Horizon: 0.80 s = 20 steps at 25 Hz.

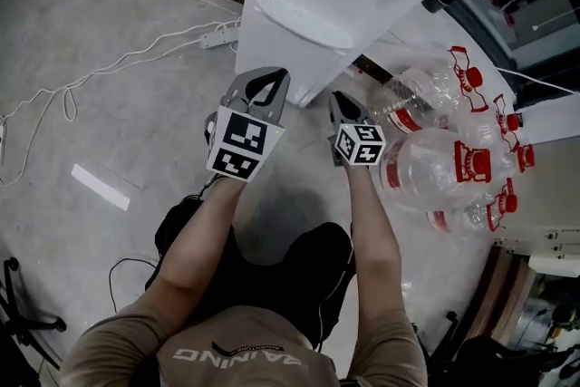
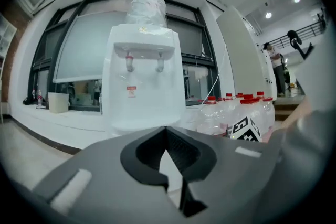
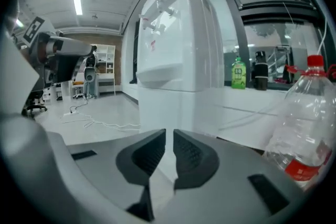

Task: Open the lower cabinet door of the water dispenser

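The white water dispenser (image 1: 308, 14) stands on the floor just ahead of me, with two taps and a drip tray. Its lower cabinet front (image 3: 173, 107) looks closed in the right gripper view. In the left gripper view the dispenser (image 2: 144, 86) faces me and my own jaws hide its lower part. My left gripper (image 1: 260, 74) hangs a little short of the dispenser's base, its jaws (image 2: 166, 131) meeting at the tips with nothing between them. My right gripper (image 1: 343, 98) is beside it toward the dispenser's right corner, pads (image 3: 169, 136) together and empty.
Several clear plastic bottles with red caps (image 1: 444, 159) lie on the floor right of the dispenser, one close to the right gripper (image 3: 302, 118). A power strip (image 1: 217, 36) with a white cable (image 1: 91, 77) trails over the floor at left. A green bottle (image 3: 239, 72) stands on the window ledge.
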Available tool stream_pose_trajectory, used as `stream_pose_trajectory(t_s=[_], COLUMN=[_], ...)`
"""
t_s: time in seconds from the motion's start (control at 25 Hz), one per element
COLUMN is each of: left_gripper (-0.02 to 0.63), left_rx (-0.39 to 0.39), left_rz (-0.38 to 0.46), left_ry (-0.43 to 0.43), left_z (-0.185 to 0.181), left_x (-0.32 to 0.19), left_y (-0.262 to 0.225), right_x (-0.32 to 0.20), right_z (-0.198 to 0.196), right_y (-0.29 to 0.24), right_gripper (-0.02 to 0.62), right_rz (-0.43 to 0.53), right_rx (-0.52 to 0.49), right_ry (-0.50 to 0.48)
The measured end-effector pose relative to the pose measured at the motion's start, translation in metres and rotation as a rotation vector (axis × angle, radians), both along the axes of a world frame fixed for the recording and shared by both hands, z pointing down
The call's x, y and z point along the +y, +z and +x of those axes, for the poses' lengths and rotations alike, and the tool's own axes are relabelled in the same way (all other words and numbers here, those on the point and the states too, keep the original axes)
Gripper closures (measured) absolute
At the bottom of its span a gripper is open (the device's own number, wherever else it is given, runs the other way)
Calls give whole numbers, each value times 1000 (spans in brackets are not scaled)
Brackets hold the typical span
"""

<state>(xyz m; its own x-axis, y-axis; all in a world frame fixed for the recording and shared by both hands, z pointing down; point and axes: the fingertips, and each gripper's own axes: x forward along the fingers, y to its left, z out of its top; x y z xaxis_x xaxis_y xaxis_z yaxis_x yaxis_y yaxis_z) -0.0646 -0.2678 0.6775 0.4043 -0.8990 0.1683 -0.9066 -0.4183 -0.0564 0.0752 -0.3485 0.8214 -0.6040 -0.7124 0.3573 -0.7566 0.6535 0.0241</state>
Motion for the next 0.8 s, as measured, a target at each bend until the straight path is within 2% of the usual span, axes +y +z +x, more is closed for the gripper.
stream_pose_trajectory(t_s=[0.04, 0.12, 0.32, 0.52, 0.68, 0.8], left_gripper=[603, 603, 603, 603, 603, 603], left_rx=[-16, -21, 27, 22, 57, 39], left_rz=[6, 7, -39, -27, -55, -40], left_ry=[-22, -60, -54, 5, 41, 44], left_z=[-9, -24, -24, -6, 1, -2], left_x=[-3, -8, -10, -20, -30, -33], left_y=[-2, -2, 9, 6, 10, 5], right_x=[-10, -29, -55, -81, -85, -85], right_z=[1, 0, -11, -18, -19, -21], right_y=[-3, -6, -1, -9, -7, -7], right_gripper=[586, 442, 367, 345, 328, 328], right_rz=[9, 13, 43, 77, 85, 86], right_rx=[-1, 1, 52, 8, -17, -47], right_ry=[22, 51, 27, 42, 21, 46])
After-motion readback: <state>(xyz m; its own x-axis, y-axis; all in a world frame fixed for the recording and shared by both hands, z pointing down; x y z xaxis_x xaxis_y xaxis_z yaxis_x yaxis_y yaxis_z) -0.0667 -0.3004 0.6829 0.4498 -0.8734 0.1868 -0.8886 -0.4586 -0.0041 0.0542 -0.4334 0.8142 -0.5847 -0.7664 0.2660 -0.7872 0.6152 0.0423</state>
